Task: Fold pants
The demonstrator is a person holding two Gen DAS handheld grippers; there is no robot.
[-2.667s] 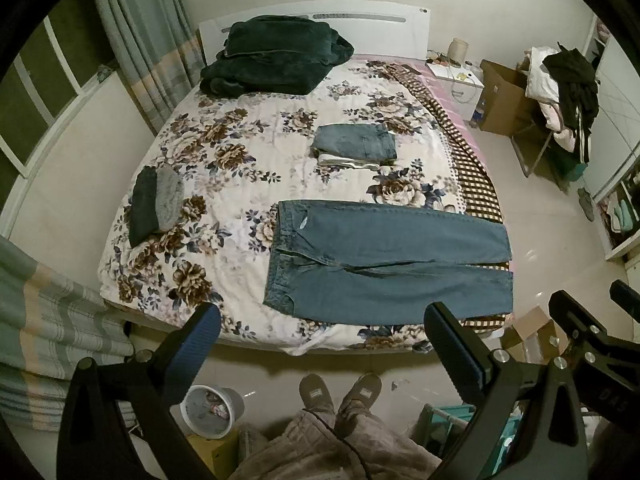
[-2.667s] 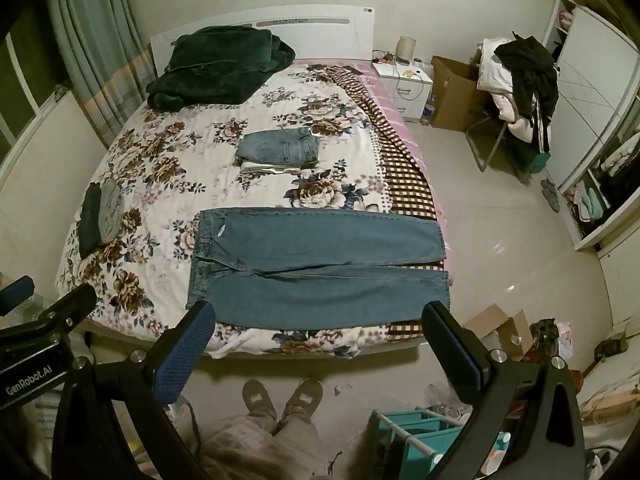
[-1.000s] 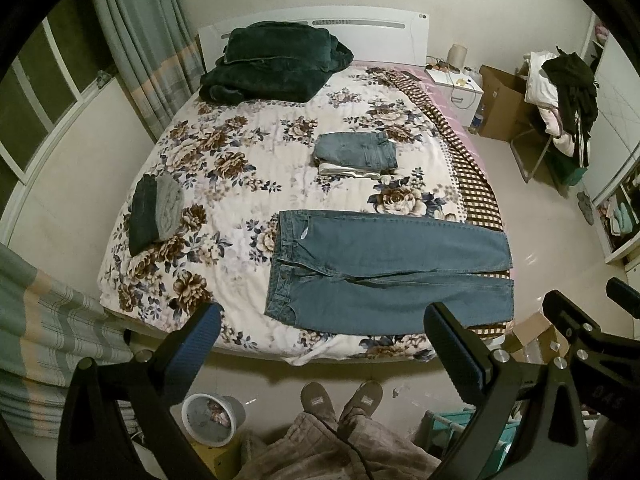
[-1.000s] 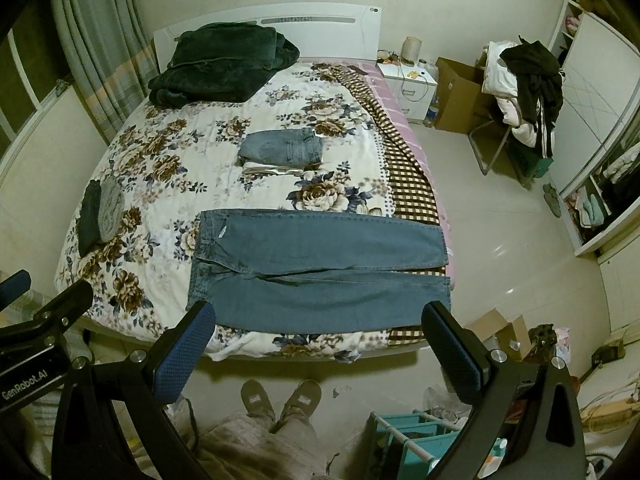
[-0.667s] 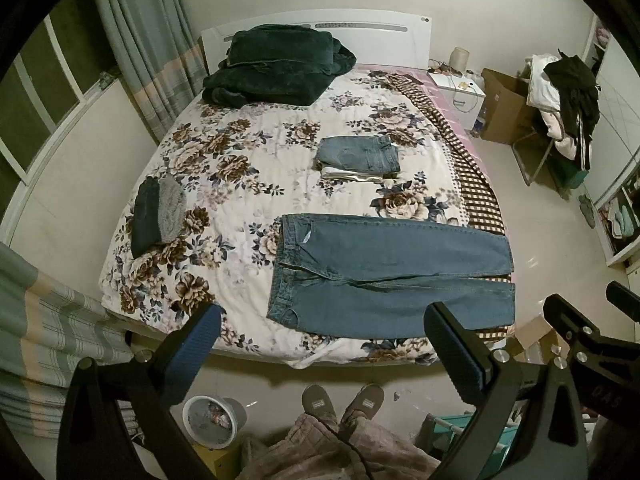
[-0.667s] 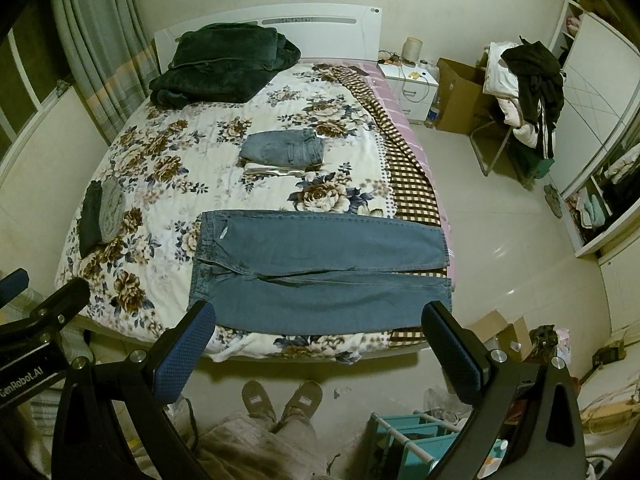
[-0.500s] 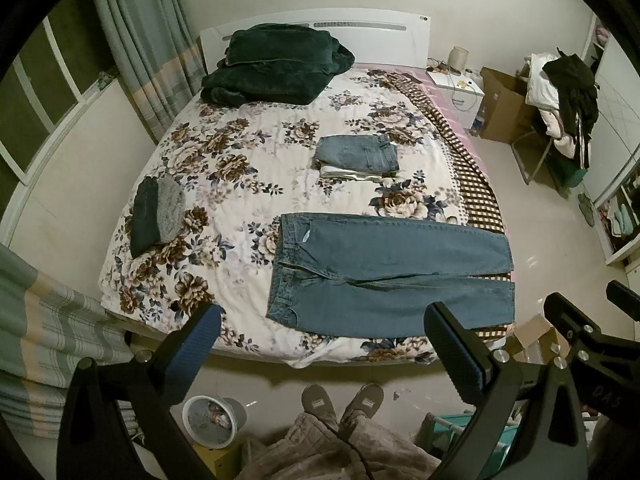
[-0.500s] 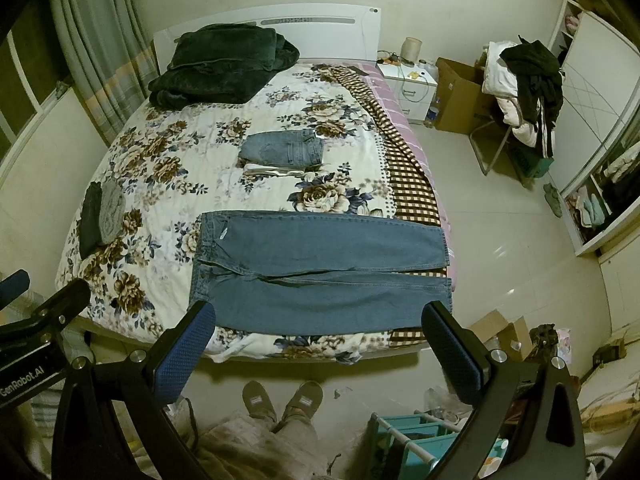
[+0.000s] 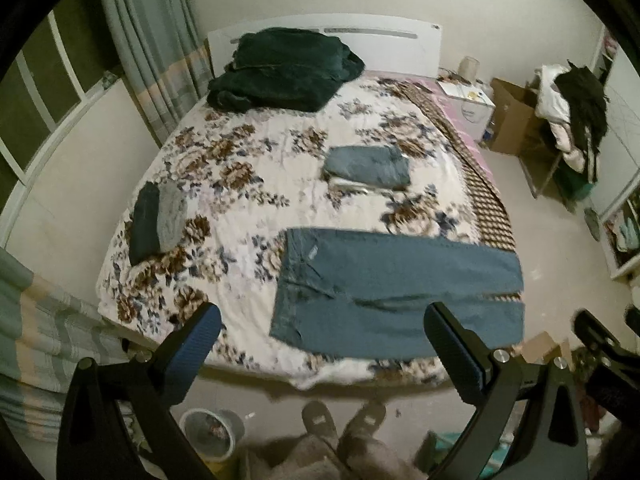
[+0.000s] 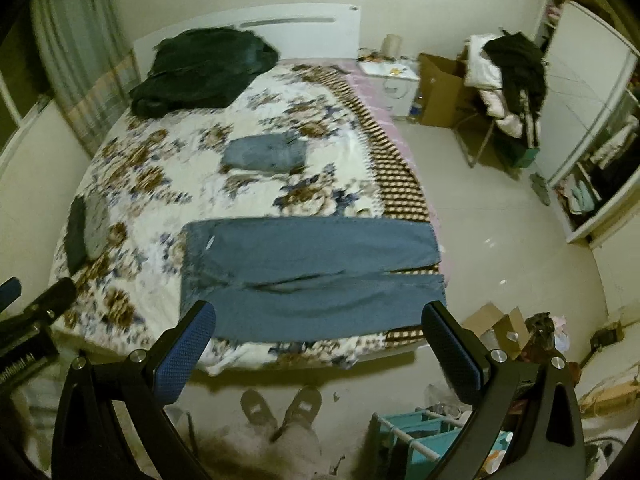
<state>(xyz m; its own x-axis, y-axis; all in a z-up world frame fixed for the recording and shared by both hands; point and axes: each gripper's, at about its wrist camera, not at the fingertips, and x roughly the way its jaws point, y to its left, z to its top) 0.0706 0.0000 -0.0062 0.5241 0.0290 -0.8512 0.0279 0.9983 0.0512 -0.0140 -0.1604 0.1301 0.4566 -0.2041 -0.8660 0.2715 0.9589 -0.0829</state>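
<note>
Fold not started, judging from the layout. Jeans (image 9: pixel 396 292) lie flat and full length across the near end of the bed (image 9: pixel 248 184), ahead of and below both claws, waistband toward the left claw's side, leg cuffs toward the right claw's side, reaching the checked strip at the bed's edge. The two legs lie side by side with a narrow gap between them near the cuffs; no crease or doubled layer is visible. Left claw (image 9: pixel 320 336): released, jaws wide apart, nothing between them, well apart from the fabric. Right claw (image 10: pixel 316 328): likewise released and empty, held off the bed above the near leg. Farther ahead of the claws, past the jeans, sits a folded denim stack (image 9: pixel 366 168); off to the left claw's side lies a folded dark and grey pile (image 9: pixel 158 220). These read as finished items, though that is a judgement. A dark green blanket (image 9: pixel 280 68) is heaped at the headboard. The person's shoes (image 10: pixel 280 406) show on the floor just under the claws, short of the bed. Remaining: every step of the fold, probably leg over leg and then lengthwise. Both views are motion-blurred.
</note>
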